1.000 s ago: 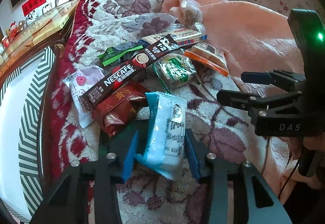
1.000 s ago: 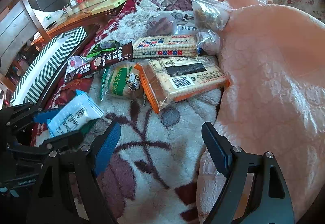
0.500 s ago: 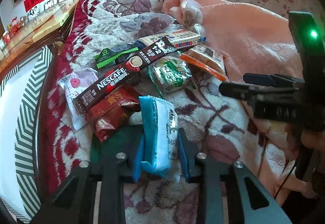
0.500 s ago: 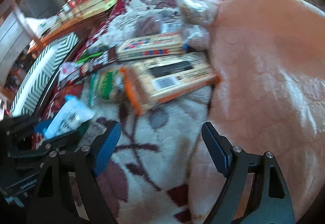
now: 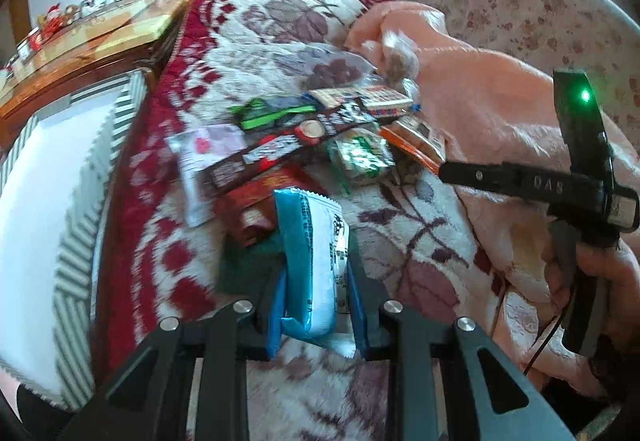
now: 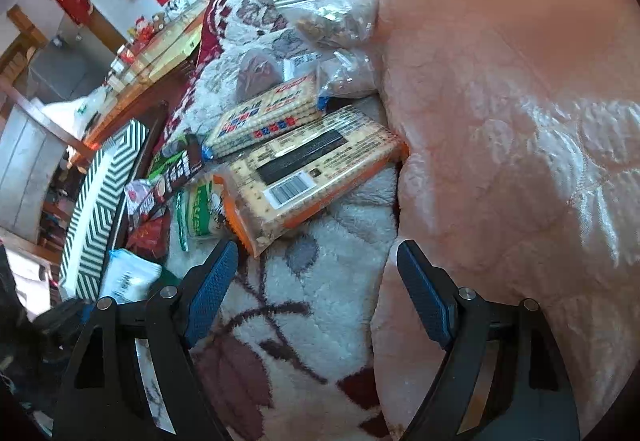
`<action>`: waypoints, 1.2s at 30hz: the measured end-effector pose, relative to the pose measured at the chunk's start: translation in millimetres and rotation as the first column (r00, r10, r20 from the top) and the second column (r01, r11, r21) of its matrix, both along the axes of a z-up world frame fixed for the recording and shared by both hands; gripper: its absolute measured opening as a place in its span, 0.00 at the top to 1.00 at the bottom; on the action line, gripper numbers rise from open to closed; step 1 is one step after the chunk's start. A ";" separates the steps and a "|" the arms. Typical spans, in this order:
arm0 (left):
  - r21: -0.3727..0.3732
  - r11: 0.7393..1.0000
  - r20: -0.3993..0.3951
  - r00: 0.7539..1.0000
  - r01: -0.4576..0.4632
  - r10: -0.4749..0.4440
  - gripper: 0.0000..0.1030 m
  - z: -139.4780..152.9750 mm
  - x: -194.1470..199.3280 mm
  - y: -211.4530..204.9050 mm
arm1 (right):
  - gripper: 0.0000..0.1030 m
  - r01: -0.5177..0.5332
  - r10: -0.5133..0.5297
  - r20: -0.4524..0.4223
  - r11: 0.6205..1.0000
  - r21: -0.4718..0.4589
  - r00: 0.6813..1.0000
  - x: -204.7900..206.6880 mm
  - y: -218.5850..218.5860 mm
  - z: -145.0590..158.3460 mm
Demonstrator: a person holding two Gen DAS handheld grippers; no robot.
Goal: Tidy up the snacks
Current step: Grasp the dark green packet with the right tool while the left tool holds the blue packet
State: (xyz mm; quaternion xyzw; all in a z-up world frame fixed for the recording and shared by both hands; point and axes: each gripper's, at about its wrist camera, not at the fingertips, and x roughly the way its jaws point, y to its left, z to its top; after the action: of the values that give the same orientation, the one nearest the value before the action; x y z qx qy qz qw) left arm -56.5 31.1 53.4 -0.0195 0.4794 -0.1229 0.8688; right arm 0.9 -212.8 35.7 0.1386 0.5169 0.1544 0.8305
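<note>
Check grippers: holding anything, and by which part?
Left gripper clamps the blue-white packet by its near end. Right gripper is open, holding nothing.

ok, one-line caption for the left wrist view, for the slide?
Left gripper shut on blue-and-white snack packet above floral blanket, snack pile beyond.

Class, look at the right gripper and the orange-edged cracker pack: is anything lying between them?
Nothing visible. The right gripper is open just short of the cracker pack, with only bare floral blanket between its fingers and the pack's near corner.
</note>
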 end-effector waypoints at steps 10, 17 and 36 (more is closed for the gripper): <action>-0.001 0.996 0.028 0.995 -0.092 0.092 0.71 13.9 -12.5 35.7 | 0.20 -0.345 0.348 0.018 0.935 -0.082 0.937 -22.7 81.7 1.8; -0.006 0.990 0.060 0.988 -0.139 0.139 0.71 26.4 -17.3 54.8 | 0.20 -0.619 0.659 0.057 0.730 -0.291 0.750 -26.0 153.4 0.6; -0.036 0.968 0.058 0.966 -0.250 0.252 0.71 27.6 -18.3 94.3 | 0.57 -0.710 0.728 -0.029 0.658 -0.251 0.685 -16.6 170.6 -4.0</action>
State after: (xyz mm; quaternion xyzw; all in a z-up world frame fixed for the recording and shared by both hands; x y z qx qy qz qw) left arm -74.9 125.3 81.0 -0.0883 0.4440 -0.0191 0.8914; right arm -15.8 -42.2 31.7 -0.1850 0.5132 0.4106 0.7306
